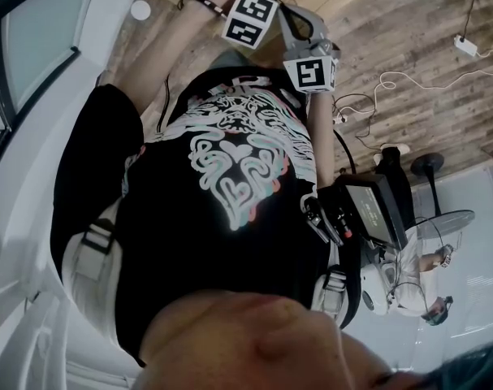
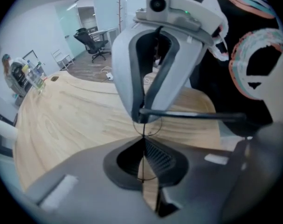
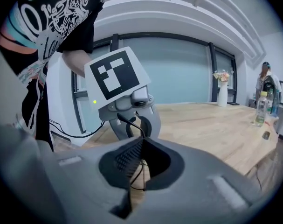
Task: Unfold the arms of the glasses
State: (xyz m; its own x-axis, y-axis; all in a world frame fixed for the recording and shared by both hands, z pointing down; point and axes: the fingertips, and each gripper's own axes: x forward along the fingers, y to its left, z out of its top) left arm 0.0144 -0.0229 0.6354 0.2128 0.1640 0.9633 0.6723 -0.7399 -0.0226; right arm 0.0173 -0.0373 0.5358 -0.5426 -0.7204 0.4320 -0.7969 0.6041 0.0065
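Note:
The glasses are thin, with black wire rims. In the left gripper view my left gripper (image 2: 143,127) is shut on the wire rim (image 2: 153,130), and one black arm (image 2: 192,116) runs off to the right. My right gripper (image 2: 142,118) comes down from above and meets the frame at the same spot. In the right gripper view my right gripper (image 3: 142,143) is shut on the rim wire (image 3: 140,174). A curved black arm (image 3: 125,121) rises toward the left gripper's marker cube (image 3: 115,76). In the head view only the two marker cubes (image 1: 250,16) (image 1: 311,73) show; the glasses are hidden.
A pale wooden table (image 2: 66,120) lies under the grippers, with bottles (image 2: 33,77) at its far end. A white vase (image 3: 222,96) and a clear bottle (image 3: 259,109) also stand on it. An office chair (image 2: 93,42) and a person (image 3: 265,80) are in the background. Cables and a power strip (image 1: 467,45) lie on the floor.

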